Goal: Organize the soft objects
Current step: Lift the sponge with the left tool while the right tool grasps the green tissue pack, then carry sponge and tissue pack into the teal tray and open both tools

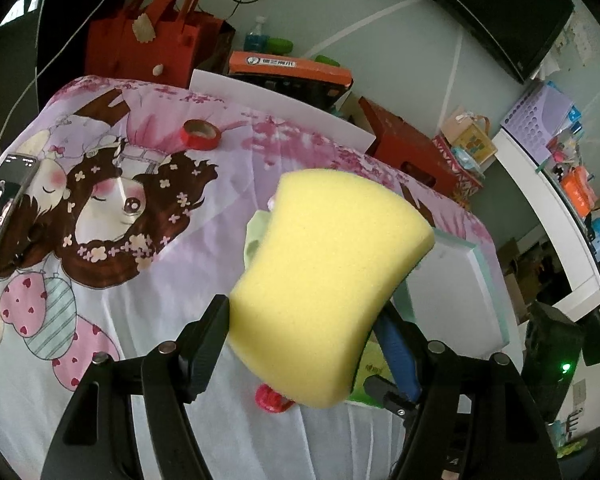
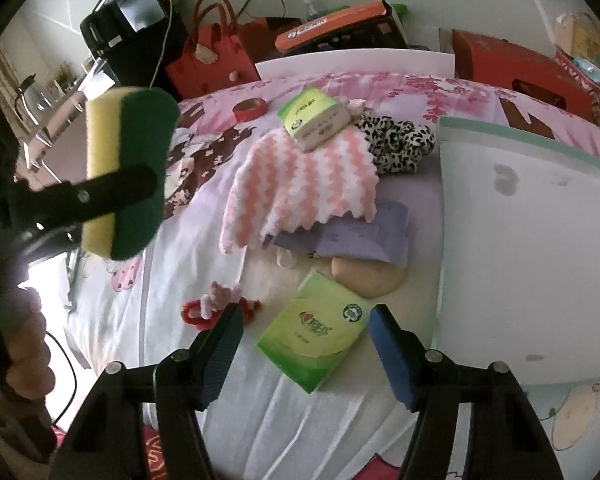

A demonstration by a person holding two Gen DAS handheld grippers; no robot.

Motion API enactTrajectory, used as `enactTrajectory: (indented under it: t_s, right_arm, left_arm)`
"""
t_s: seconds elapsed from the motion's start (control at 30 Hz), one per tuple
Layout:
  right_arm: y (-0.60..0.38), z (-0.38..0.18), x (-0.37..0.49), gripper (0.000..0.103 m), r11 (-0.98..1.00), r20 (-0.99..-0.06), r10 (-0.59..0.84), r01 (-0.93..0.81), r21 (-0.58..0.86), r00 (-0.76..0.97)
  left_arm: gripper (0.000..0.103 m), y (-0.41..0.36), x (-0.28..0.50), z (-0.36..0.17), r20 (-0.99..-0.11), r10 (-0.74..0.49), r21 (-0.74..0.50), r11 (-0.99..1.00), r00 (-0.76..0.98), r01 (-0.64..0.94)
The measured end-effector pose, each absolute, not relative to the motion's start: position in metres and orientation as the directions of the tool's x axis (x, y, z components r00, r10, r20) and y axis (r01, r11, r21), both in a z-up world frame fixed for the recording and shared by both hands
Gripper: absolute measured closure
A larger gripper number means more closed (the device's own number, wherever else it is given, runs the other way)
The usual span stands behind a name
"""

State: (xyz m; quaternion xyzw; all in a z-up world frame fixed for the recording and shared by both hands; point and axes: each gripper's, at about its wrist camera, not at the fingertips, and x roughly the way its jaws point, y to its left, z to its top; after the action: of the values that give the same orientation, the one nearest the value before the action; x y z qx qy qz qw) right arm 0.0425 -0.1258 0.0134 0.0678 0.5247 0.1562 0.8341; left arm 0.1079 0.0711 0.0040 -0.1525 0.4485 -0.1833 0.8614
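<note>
Step in hand: left gripper [image 1: 300,336] clamped on yellow-green sponge [image 1: 324,280], held above bed. Right gripper [image 2: 306,348] empty, jaws apart over green tissue pack [image 2: 320,340]. Next: probably carry sponge to white tray [image 2: 520,240], release gently.

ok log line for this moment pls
left gripper: shut on sponge, lifted | right gripper: open, above green tissue pack | white tray: bare
</note>
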Motion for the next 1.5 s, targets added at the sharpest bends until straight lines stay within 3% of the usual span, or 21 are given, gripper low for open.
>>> enactTrajectory:
  t_s: [0.47,0.9,1.1,1.5]
  right_arm:
    - [-0.115,-0.009,0.05,0.035,0.966,-0.909,0.252,-0.141,0.217,0.332]
    - [-0.089,-0.023,0.06,0.035,0.991,-0.956,0.091,-0.119,0.059,0.28]
    - [-0.095,-0.021,0.056,0.045,0.991,-0.954,0.1,-0.11,0.072,0.281]
    - [-0.142,0.017,0.048,0.047,0.983,-0.918,0.184,-0.05,0.178,0.351]
  left_arm:
    - [0.03,0.066,0.111,-0.017,-0.772,-0.4,-0.378,0.914,0.494,0.148]
    - [0.03,0.07,0.111,-0.026,-0.789,-0.391,-0.377,0.917,0.474,0.129]
    - [0.03,0.07,0.112,-0.027,-0.79,-0.394,-0.381,0.916,0.47,0.127]
    - [0.03,0.063,0.11,-0.003,-0.773,-0.378,-0.35,0.924,0.509,0.155]
